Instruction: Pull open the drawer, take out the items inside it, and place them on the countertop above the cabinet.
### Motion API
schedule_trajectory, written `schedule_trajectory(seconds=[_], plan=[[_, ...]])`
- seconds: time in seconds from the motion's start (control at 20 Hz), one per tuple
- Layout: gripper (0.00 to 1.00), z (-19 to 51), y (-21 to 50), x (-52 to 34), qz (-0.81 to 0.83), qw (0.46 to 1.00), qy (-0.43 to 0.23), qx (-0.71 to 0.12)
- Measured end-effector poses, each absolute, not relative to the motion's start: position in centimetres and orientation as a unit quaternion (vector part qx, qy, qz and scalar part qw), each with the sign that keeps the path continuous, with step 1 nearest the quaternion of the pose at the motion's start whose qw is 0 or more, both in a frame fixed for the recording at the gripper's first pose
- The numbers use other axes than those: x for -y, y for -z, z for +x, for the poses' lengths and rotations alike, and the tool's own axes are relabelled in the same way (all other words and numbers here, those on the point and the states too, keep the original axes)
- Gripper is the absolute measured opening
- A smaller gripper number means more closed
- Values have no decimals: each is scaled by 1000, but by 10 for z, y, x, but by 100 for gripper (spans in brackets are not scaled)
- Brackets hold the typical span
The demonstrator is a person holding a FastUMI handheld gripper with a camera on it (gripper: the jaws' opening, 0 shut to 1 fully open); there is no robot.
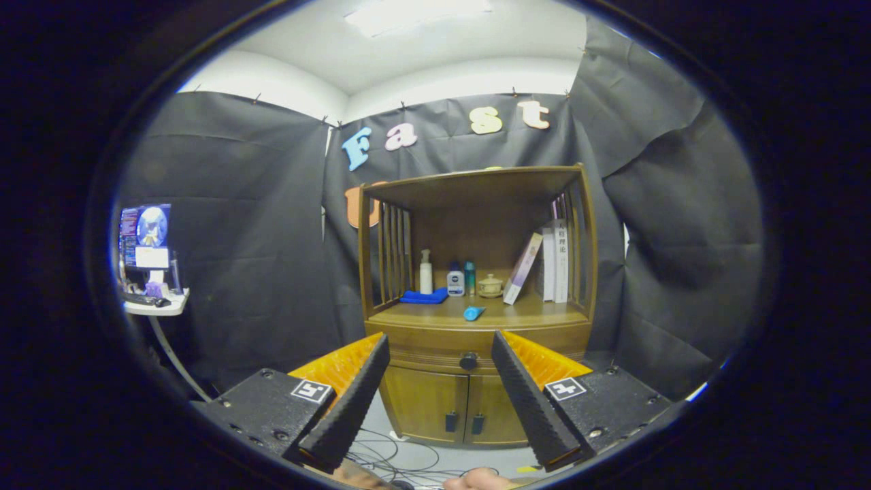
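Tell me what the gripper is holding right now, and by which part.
Nothing is held. The gripper is open, its fingers spread apart with nothing between them, well short of the wooden cabinet. The drawer knob lies beyond them, untouched, and the drawer is closed.

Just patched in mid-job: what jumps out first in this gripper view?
The wooden cabinet stands straight ahead, beyond the open gripper, whose orange-backed black fingers frame its dark drawer knob; the drawer is shut. On the countertop above it lie a blue cloth and a small blue object, with bottles behind them and books leaning to one side.
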State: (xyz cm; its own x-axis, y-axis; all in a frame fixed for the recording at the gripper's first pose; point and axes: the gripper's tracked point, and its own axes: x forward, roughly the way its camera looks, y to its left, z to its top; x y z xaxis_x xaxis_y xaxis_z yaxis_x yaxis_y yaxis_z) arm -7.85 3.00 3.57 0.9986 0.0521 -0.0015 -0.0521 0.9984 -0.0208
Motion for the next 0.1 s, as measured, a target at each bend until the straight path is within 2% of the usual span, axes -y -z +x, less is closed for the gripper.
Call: schedule_trajectory(seconds=[0.1], plan=[[99, -85, -32, -33, -5, 1000, -31, -2]])
